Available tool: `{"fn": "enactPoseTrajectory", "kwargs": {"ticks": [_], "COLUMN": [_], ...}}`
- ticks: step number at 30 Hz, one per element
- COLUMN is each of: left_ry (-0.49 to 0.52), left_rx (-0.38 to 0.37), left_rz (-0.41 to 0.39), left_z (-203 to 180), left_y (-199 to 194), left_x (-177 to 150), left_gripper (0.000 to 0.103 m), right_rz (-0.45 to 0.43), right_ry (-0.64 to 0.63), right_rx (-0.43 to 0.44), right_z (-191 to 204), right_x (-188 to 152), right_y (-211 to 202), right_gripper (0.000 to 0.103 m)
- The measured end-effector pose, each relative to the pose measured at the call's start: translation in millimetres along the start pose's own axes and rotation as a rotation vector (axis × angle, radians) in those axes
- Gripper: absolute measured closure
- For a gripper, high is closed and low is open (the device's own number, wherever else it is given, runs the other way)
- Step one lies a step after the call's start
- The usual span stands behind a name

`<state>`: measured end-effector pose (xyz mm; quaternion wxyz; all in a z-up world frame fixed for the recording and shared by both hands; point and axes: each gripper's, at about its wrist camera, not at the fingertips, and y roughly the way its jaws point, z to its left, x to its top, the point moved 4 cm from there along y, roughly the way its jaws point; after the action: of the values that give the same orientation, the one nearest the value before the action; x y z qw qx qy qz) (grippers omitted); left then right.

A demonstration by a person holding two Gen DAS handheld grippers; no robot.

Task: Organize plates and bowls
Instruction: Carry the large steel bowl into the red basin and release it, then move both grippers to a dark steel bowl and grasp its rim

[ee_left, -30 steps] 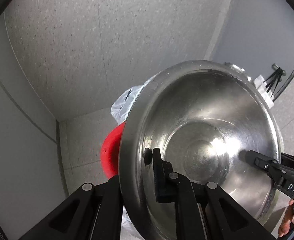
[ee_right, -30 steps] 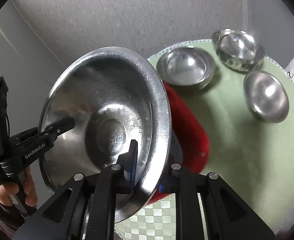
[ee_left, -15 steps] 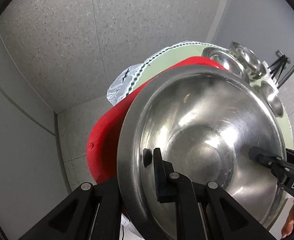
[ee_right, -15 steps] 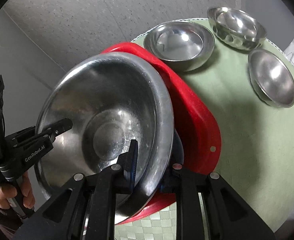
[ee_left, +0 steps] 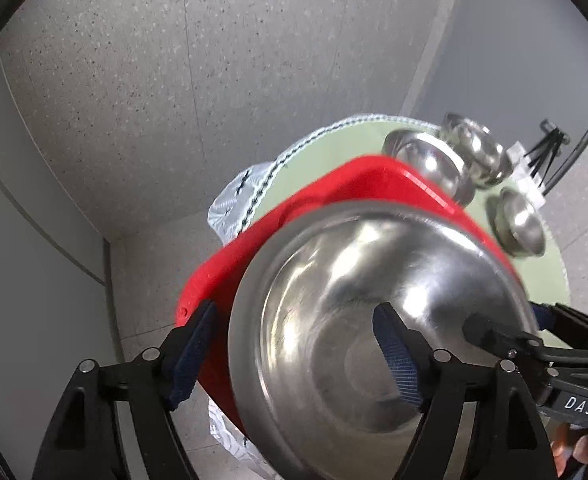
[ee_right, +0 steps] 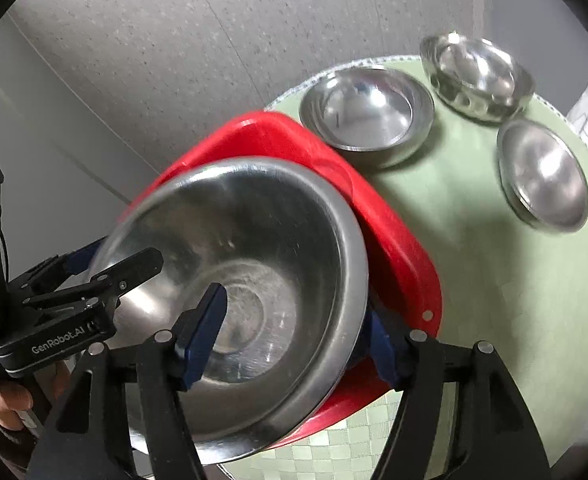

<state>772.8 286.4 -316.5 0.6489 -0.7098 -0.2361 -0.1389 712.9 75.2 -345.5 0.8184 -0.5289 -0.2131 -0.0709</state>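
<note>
A large steel bowl (ee_left: 354, 280) (ee_right: 253, 216) lies tilted in a red tray (ee_left: 334, 184) (ee_right: 394, 240) at the near edge of the round green table mat (ee_right: 494, 280). My left gripper (ee_left: 294, 354) (ee_right: 113, 258) straddles the bowl's left rim. Its jaws are opening, with both pads off the metal. My right gripper (ee_right: 294, 336) (ee_left: 514, 320) straddles the opposite rim. Its jaws are opening too, one finger inside the bowl and one outside. Three small steel bowls (ee_right: 368, 114) (ee_right: 476, 74) (ee_right: 542, 174) stand on the mat beyond the tray.
A white plastic bag (ee_left: 229, 208) hangs by the table's left edge. Speckled floor and grey walls lie beyond. Black cables (ee_left: 546, 148) run at the far right. A checkered cloth (ee_right: 354, 448) shows under the tray's near edge. A person's hand (ee_right: 9, 404) holds the left gripper.
The big bowl came down from its raised, tipped pose into the red tray. Both grippers, shut on its rim before, have spread their jaws off it.
</note>
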Motion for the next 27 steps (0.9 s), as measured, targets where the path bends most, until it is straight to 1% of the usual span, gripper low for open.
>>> {"fn": "enactPoseTrajectory", "kwargs": {"ticks": [4,7,8,11,14,17,19,20,24,27], "left_ry": [-0.007,-0.01,-0.009,0.001,0.017,0.05,0.069,0.078,0.085,0.065], "left_rx": [0.012,0.01,0.005,-0.007,-0.037,-0.063,-0.067,-0.069,-0.077,-0.055], "left_rz": [-0.012,-0.038,-0.054,-0.112,-0.169,-0.22,-0.245,-0.254,-0.242,-0.218], "left_z": [-1,-4,-5,-18,-45,-80,-104,-119,-174,-211], "left_y": [-6,-22,-31,-54,-75,-94,-100,-100,-86,-67], "left_x": [0,1,2,7,13,18,20,21,24,27], "left_gripper": [0.026,0.025,0.025,0.018,0.015,0.008,0.004,0.003,0.003,0.003], "right_rz": [-0.019,-0.051,-0.063,-0.112,-0.159,-0.211,-0.24,-0.253,-0.274,-0.253], "right_ry": [0.013,0.02,0.023,0.03,0.04,0.056,0.066,0.072,0.087,0.092], "right_rx": [0.016,0.024,0.026,0.039,0.044,0.04,0.035,0.032,0.016,0.017], "right_z": [-1,-5,-7,-11,-27,-53,-75,-87,-144,-194], "right_x": [2,2,3,3,7,15,20,22,34,44], "right_y": [-10,-24,-30,-52,-79,-107,-124,-131,-148,-149], "right_gripper": [0.035,0.035,0.034,0.033,0.031,0.028,0.026,0.026,0.024,0.024]}}
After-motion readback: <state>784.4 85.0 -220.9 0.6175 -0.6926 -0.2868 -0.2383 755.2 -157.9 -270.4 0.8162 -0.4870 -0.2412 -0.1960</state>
